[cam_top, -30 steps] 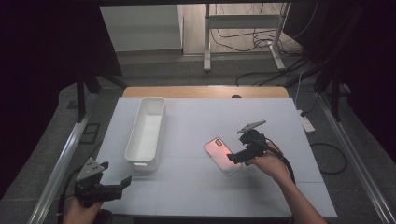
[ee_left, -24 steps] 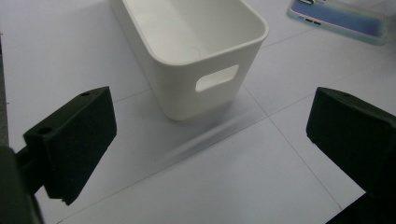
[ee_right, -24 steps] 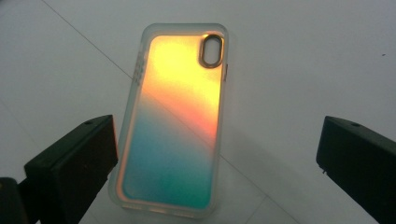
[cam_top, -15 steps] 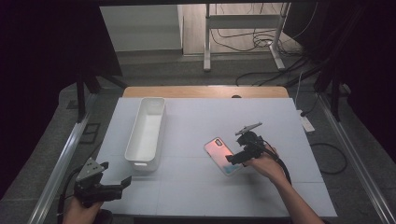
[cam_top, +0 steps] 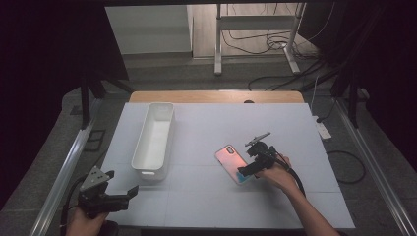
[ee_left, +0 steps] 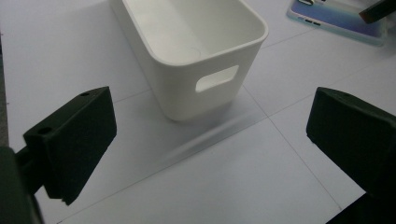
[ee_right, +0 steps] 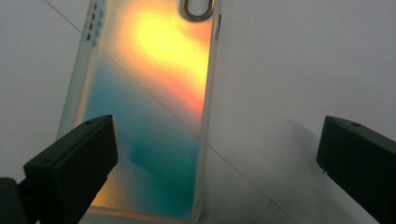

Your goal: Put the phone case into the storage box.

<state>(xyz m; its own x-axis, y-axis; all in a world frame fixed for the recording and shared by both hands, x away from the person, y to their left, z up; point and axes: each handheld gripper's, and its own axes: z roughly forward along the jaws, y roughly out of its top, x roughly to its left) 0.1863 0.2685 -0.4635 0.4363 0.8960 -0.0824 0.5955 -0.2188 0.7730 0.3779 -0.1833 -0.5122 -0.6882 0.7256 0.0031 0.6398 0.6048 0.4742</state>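
Note:
An iridescent pink-to-blue phone case (cam_top: pixel 230 161) lies flat on the white table, right of centre. My right gripper (cam_top: pixel 248 170) hovers open over its near end. In the right gripper view the case (ee_right: pixel 159 93) runs up between the jaws: one jaw is over its lower left corner, the other stands over bare table to the right. My left gripper (cam_top: pixel 123 185) is open at the table's front left corner with nothing in it. It faces the short end of a white bin (ee_left: pixel 210 88), with the gripper's midpoint (ee_left: pixel 210 128) over bare table.
The long white bin (cam_top: pixel 140 142) stands empty, left of centre, running front to back, with a handle slot in its near wall. The white table (cam_top: pixel 196 206) ends close to both hands at the front. The case's corner (ee_left: pixel 336 16) shows at the left gripper view's top right.
The right gripper has edged slightly left and nearer over the case's near end. The left gripper, the bin and the case have not moved.

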